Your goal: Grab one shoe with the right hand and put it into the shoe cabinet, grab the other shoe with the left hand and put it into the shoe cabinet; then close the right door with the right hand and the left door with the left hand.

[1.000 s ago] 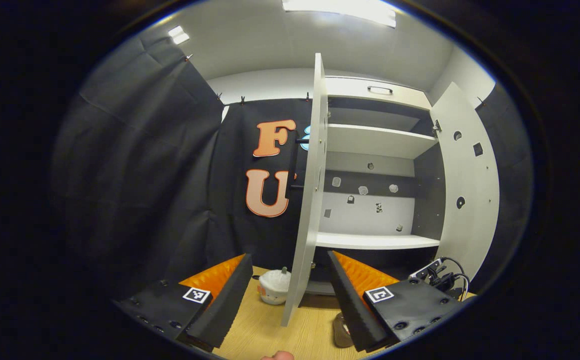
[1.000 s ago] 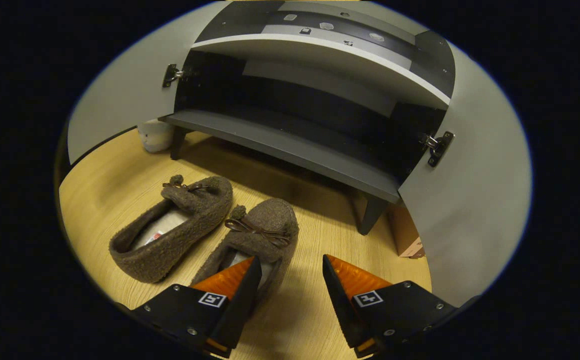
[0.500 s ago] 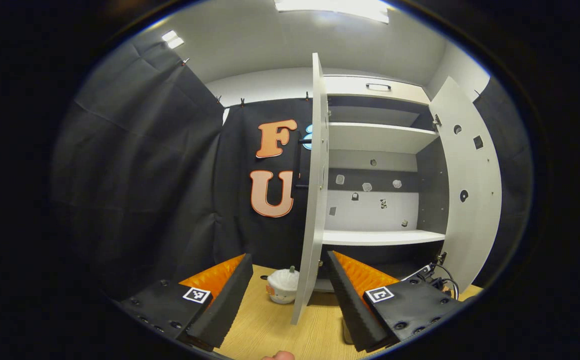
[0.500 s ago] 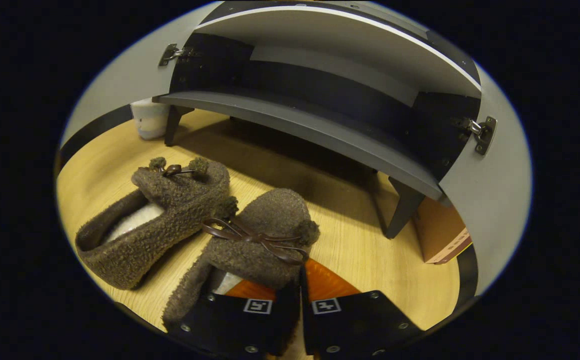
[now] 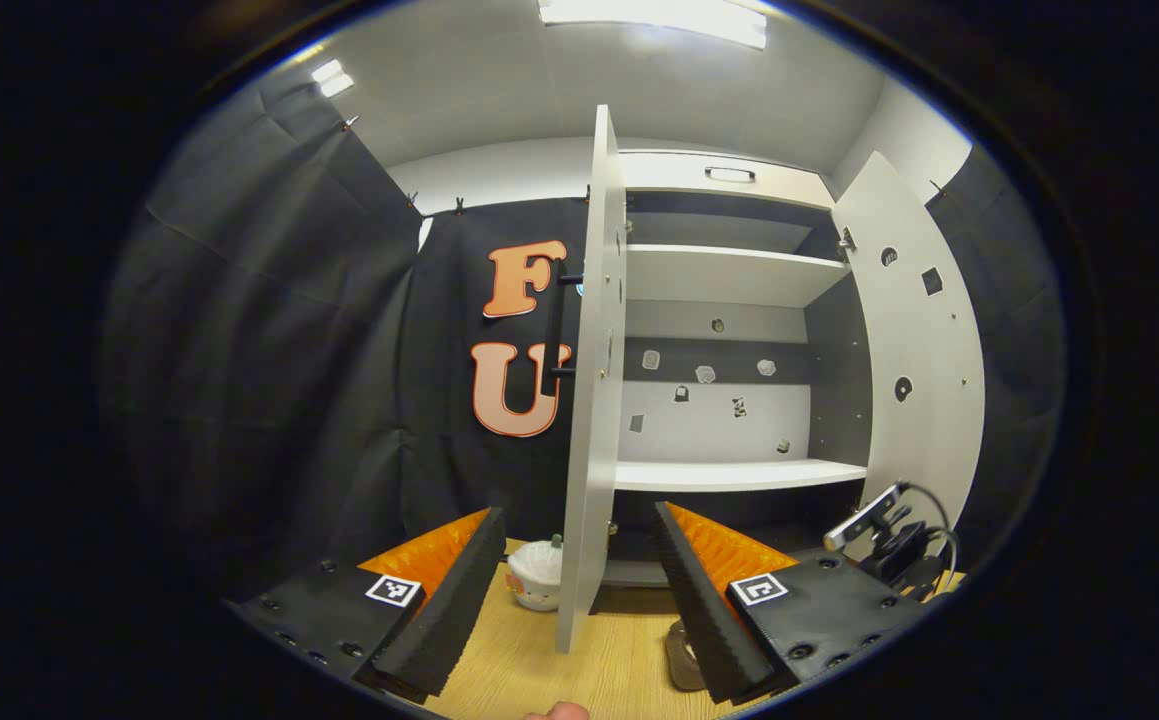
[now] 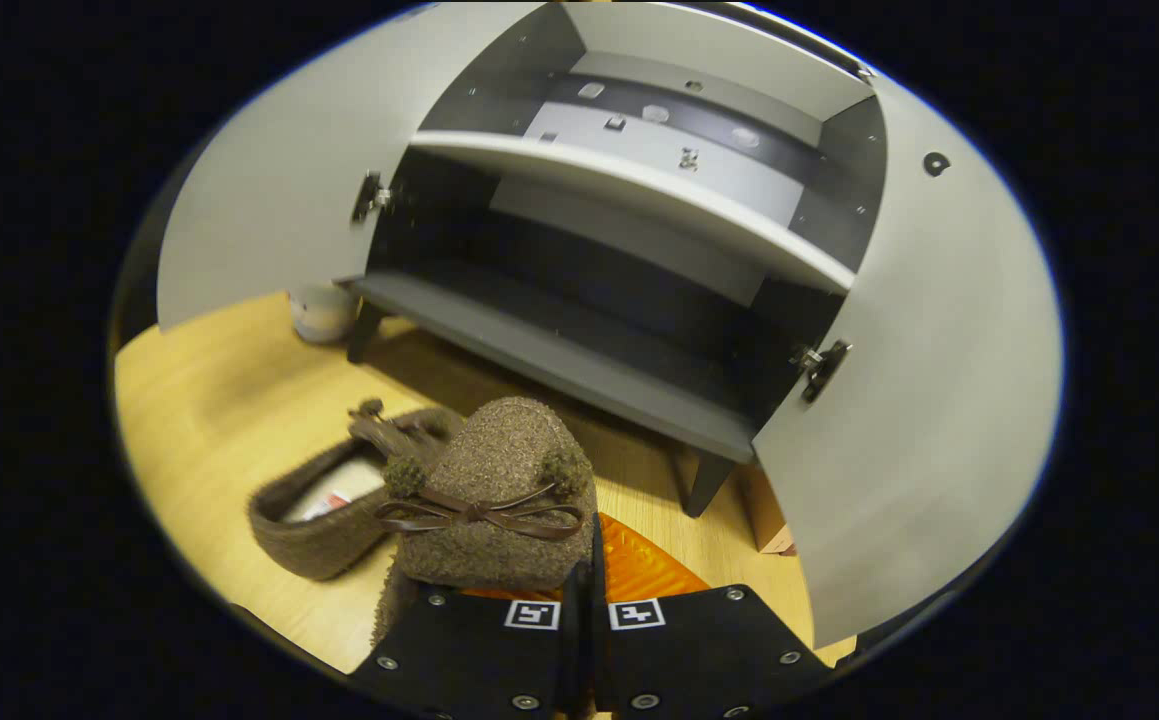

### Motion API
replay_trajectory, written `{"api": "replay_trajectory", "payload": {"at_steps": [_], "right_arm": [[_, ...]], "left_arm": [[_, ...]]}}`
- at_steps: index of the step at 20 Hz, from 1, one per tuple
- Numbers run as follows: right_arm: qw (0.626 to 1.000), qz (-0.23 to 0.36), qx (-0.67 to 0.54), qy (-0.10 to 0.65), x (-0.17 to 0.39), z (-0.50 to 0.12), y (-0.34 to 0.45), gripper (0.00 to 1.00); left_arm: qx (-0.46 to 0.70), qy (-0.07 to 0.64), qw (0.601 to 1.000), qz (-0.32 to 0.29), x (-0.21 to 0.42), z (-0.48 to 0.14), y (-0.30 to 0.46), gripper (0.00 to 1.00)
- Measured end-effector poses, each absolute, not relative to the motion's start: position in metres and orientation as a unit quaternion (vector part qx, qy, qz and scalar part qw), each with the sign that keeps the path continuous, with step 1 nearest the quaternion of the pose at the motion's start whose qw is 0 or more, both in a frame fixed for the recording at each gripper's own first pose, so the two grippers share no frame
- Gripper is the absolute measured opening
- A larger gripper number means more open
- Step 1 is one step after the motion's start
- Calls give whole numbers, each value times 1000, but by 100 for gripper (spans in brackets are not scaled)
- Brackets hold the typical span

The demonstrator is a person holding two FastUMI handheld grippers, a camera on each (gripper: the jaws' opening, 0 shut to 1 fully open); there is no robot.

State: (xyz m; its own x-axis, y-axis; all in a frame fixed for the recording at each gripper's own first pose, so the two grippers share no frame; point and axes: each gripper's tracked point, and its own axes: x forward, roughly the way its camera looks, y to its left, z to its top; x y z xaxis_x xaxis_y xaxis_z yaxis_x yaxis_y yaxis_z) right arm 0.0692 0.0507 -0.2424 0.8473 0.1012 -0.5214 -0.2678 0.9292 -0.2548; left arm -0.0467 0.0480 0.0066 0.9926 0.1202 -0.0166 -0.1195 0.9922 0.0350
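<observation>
Between right hand-held gripper [image 6: 584, 575] fingers: shoe [image 6: 499, 495]

Brown fuzzy shoe [image 6: 499, 500], pale grey cabinet [image 6: 919, 400].

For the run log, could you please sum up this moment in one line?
right gripper: shut on brown fuzzy slipper | left gripper: open | other slipper: on floor | shoe cabinet: both doors open

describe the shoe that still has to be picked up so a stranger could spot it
Start at the open shoe cabinet. On the wooden floor before it lies a fuzzy brown shoe. Unlike its twin, clamped in the right gripper, it lies free, its pale lining showing.
</observation>
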Motion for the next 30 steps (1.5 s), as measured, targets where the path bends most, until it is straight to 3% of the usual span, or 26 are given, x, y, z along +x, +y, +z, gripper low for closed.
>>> {"api": "replay_trajectory", "payload": {"at_steps": [5,10,13,16,22,26,28,29,30], "right_arm": [[979,93,-138,118,121,-74,61,3],[986,71,-126,84,235,32,56,3],[984,53,-140,93,315,32,57,4],[977,37,-144,154,377,-7,57,4],[946,15,-116,302,419,-94,42,9],[940,3,-63,335,419,-105,28,24],[942,3,-67,329,418,-98,17,39],[943,1,-60,329,417,-95,13,63],[940,2,-38,338,412,-93,13,74]], "left_arm": [[20,8,1000,16,-43,5,25,97],[19,0,1000,1,-45,8,20,98],[14,2,1000,12,-43,8,28,96],[20,16,999,31,-40,-3,41,96],[22,42,997,59,-41,-21,58,96],[16,50,997,64,-39,-26,62,99],[11,49,997,60,-36,-28,59,96],[7,52,997,55,-35,-32,57,97],[5,57,997,52,-33,-36,55,97]]}}
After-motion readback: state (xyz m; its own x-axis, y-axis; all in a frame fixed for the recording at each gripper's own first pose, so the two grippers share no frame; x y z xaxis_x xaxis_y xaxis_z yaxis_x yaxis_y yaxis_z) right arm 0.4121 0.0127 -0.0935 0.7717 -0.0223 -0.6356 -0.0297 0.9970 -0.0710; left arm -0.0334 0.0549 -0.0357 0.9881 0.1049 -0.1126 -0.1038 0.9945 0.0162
